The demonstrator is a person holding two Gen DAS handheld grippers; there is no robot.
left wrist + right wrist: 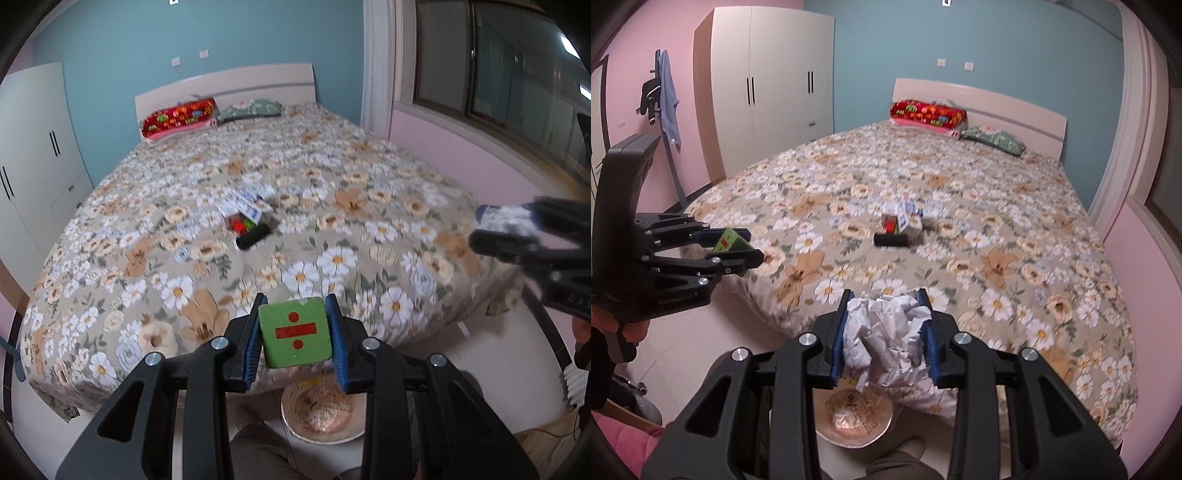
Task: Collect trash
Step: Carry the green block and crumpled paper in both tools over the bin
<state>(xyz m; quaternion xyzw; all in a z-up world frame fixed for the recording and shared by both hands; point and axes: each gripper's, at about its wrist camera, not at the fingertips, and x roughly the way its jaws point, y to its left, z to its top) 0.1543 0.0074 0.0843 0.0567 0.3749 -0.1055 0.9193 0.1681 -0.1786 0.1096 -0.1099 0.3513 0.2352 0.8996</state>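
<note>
My left gripper (293,334) is shut on a green block (293,332) with a red division sign, held over the foot of the bed; it also shows at the left of the right wrist view (738,247). My right gripper (886,332) is shut on a crumpled white paper ball (886,339); it appears blurred at the right of the left wrist view (495,225). A round metal bin (321,413) lined with a bag stands on the floor below both grippers, also in the right wrist view (855,417). More trash lies mid-bed: small cartons (247,210) and a black cylinder (252,237).
The bed (184,206) has a floral cover, with a red pillow (177,118) and a green pillow (249,109) at the headboard. A white wardrobe (768,81) stands left of the bed. A pink wall and window (480,74) run along its right side.
</note>
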